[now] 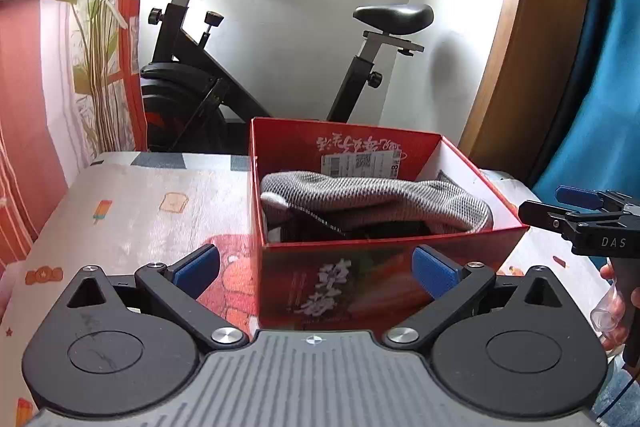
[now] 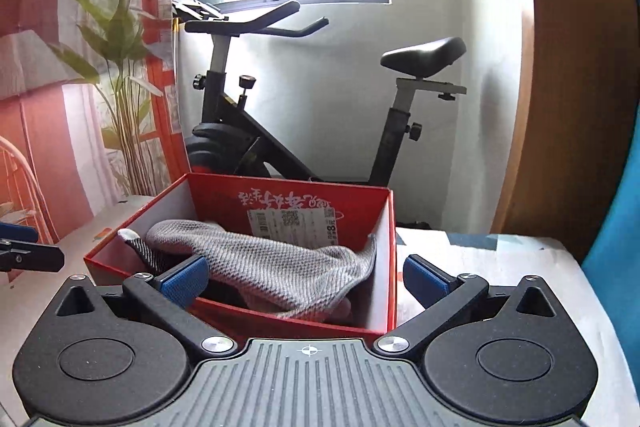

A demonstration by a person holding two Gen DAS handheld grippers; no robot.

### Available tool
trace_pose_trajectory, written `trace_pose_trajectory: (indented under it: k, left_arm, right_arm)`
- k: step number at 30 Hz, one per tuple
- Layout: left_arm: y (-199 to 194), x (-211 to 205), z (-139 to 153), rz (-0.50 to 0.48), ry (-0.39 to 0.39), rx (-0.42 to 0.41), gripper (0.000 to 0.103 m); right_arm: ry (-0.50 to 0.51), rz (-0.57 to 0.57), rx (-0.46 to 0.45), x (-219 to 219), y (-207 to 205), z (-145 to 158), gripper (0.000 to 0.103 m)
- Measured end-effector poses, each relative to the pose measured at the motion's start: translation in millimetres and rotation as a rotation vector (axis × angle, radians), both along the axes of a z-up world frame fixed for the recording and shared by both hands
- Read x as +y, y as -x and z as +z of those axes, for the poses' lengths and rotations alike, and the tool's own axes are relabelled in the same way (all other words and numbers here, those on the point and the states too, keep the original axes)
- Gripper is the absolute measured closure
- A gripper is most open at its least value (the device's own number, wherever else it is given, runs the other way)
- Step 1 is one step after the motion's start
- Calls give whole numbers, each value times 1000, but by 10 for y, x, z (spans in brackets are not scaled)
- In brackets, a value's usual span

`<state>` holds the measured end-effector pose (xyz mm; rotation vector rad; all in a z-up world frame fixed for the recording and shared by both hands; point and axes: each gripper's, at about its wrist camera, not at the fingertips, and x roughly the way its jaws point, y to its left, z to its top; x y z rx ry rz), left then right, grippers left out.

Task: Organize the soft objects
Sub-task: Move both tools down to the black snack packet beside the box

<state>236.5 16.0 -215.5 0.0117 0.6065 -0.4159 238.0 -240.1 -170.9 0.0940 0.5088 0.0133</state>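
Note:
A grey knitted cloth (image 1: 376, 201) lies crumpled inside an open red cardboard box (image 1: 328, 283) on a table with a printed cover. Dark items lie under the cloth in the box. My left gripper (image 1: 316, 273) is open in front of the box's near wall, with nothing between its blue pads. The right wrist view has the same cloth (image 2: 276, 267) in the box (image 2: 376, 311). My right gripper (image 2: 305, 281) is open at the box's near right corner, holding nothing. The right gripper (image 1: 560, 209) also shows at the right edge of the left wrist view, held by a hand.
A black exercise bike (image 1: 240, 79) stands behind the table against a white wall under a window. A red and floral curtain (image 1: 60, 67) hangs at the left. A wooden frame (image 1: 532, 39) and blue fabric (image 1: 600, 107) stand at the right. The printed table cover (image 1: 140, 211) extends left of the box.

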Motion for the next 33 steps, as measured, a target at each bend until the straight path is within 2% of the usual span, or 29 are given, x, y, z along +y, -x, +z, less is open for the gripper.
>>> trace_pose_trajectory:
  k: [4,9,14,19,25,29,33]
  left_arm:
    - [125,76,-160,22,15,29,0]
    - [199,138,-372,58,26,78,0]
    - [250,160,-556,72,9,123,0]
    - [282,171,-751,63,28,178,2]
    - [197,118,-907,36,38,220,13]
    - [85,73,-979,-13,74,260,26]
    - [28,13,-1006,-35,94,268,36]
  right_arm:
    - [27,1,11,99,228,-173,0]
    - [6,21,62,190,410,-434,0]
    - [25,51,146,309,462,-742,3]
    - [15,104,216,443,467,-954,7]
    - [-13,180,285,574,399,-1095,14]
    - [-18,245,322,707,369,-1143,15]
    - [-6,305,344,848,339,-1176,23]
